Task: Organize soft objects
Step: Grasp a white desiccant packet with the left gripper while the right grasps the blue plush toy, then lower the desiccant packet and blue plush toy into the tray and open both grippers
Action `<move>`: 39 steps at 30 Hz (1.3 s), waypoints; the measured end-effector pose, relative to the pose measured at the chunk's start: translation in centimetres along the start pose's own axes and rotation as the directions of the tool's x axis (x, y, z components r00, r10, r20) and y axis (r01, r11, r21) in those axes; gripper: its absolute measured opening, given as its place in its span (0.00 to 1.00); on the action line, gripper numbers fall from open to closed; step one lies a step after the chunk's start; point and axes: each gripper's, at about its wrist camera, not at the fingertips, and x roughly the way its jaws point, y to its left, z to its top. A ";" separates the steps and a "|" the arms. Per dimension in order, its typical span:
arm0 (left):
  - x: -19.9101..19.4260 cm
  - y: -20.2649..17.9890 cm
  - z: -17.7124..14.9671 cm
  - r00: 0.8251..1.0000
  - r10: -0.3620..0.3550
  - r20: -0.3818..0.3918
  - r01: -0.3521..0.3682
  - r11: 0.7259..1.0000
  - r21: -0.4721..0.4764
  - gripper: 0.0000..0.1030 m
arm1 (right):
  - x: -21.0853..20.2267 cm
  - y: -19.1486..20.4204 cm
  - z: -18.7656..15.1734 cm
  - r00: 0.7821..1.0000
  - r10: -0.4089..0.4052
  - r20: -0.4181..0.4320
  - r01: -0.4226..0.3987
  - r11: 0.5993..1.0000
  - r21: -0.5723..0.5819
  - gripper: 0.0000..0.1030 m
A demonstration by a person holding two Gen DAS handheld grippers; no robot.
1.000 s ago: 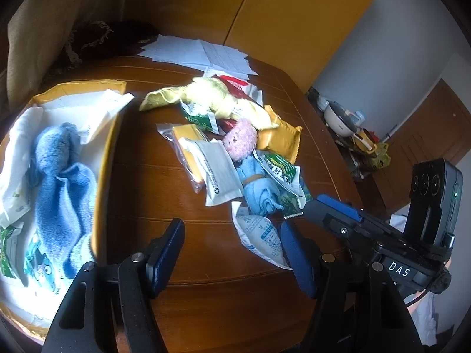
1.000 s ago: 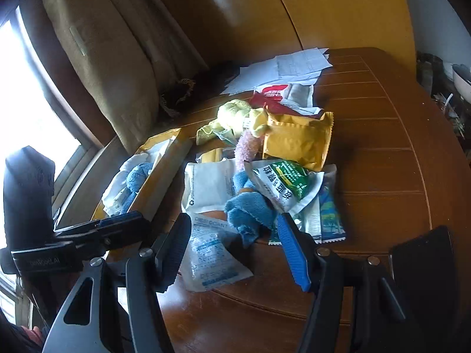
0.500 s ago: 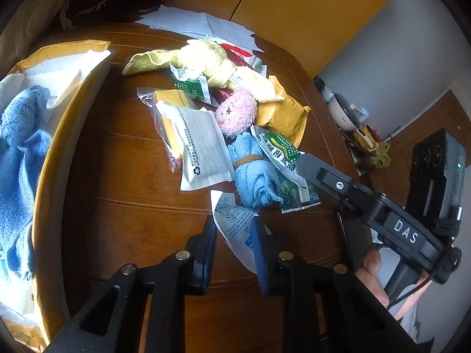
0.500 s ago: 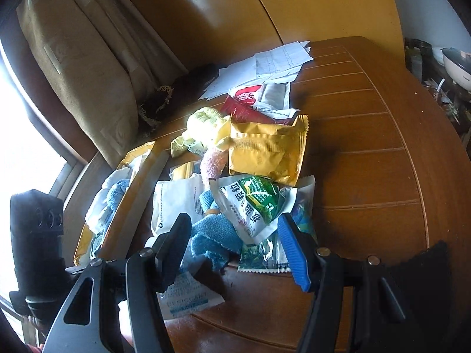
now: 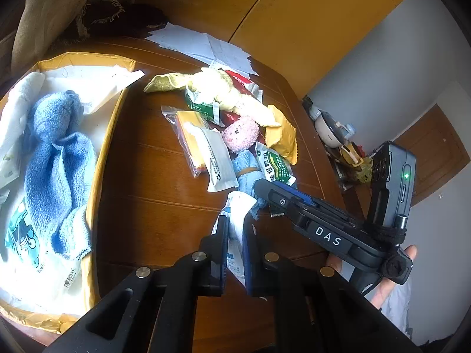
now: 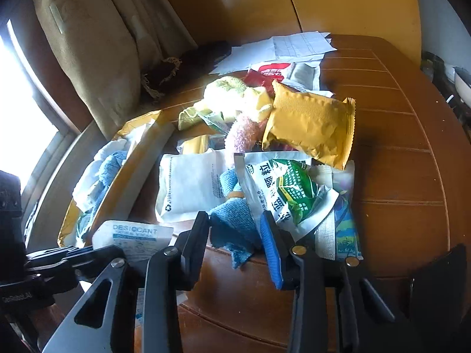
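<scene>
left tongs [image 5: 234, 242]: pinching the white desiccant sachet [image 5: 235, 220], lower centre | right tongs [image 6: 235, 229]: closing around the blue cloth [image 6: 235, 223], pads not yet pressing it | pile: pink plush [image 5: 240, 133], yellow packet [image 6: 312, 123], green-white packet [image 6: 288, 191] mid-frame on tabletop [image 5: 153, 182] | blue towel [image 5: 56, 158]: in yellow tray [image 5: 101, 153], left

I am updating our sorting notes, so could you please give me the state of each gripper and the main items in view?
left gripper: shut on the desiccant packet.
right gripper: jaws closing around the blue cloth.
blue towel: lying in the yellow box.
yellow snack bag: sealed, on the pile.
</scene>
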 end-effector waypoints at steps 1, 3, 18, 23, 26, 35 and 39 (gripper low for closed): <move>-0.3 0.1 0.0 1.000 -0.003 0.003 0.003 1.000 0.000 0.07 | 0.0 0.1 0.0 1.000 -0.017 -0.004 0.016 1.000 -0.004 0.34; -0.7 0.4 0.1 1.000 -0.007 0.022 0.007 1.000 0.001 0.07 | -0.6 0.3 -0.3 1.000 -0.021 0.005 0.021 1.000 0.011 0.34; -2.4 1.4 0.4 0.998 -0.030 0.064 0.031 0.999 -0.018 0.07 | 0.3 1.3 -0.8 0.999 -0.051 -0.018 0.052 0.998 0.039 0.34; -2.9 1.6 0.2 0.997 -0.045 0.068 0.047 0.998 -0.031 0.07 | 1.8 1.1 0.0 0.997 -0.079 -0.020 0.080 0.995 0.064 0.35; -3.6 1.9 0.3 0.995 -0.047 0.091 0.050 0.998 -0.033 0.07 | 2.1 0.9 -0.1 0.994 -0.109 -0.028 0.111 0.991 0.070 0.27; -6.0 4.0 1.0 0.989 -0.092 0.119 0.102 0.991 -0.086 0.07 | -3.7 2.2 -2.5 0.989 -0.096 0.110 0.088 0.993 0.073 0.14; -8.6 5.5 1.3 0.981 -0.083 0.174 0.103 0.988 -0.115 0.07 | -6.5 2.8 -2.6 0.969 0.059 0.240 -0.082 0.993 0.086 0.14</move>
